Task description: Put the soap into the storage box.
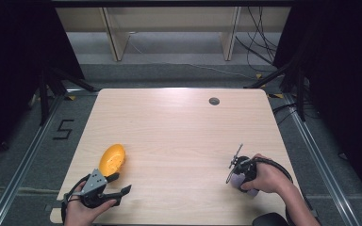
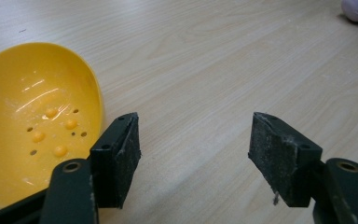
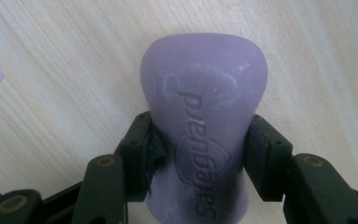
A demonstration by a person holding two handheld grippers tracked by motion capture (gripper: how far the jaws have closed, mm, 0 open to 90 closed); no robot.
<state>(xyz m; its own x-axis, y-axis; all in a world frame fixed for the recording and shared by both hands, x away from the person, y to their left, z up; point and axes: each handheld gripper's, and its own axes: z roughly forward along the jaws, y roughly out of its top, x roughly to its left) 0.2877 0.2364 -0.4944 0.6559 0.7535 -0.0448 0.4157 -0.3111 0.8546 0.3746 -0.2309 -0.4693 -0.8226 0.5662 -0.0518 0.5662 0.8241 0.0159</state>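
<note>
Right gripper view: a smooth, waisted lilac soap bar (image 3: 204, 126) embossed "Safeguard" sits pinched at its narrow middle between the right gripper (image 3: 200, 154) pads, over the pale wood-grain table (image 3: 51, 84). High view places it near the table's right front edge. Left gripper (image 2: 193, 154) stands spread beside a glossy yellow perforated dish (image 2: 32, 116).

I am holding my left gripper (image 1: 118, 184) over the near left corner of the surface (image 1: 179, 132), its jaws standing apart with bare surface between them. The soap dish (image 1: 111, 159) is lying just beyond it and touching the outer side of one jaw. Well apart, near the near right corner, my right gripper (image 3: 200, 154) is clamping the soap bar (image 3: 204, 126) by its sides. A grommet (image 1: 214, 100) is sitting by the far edge.
</note>
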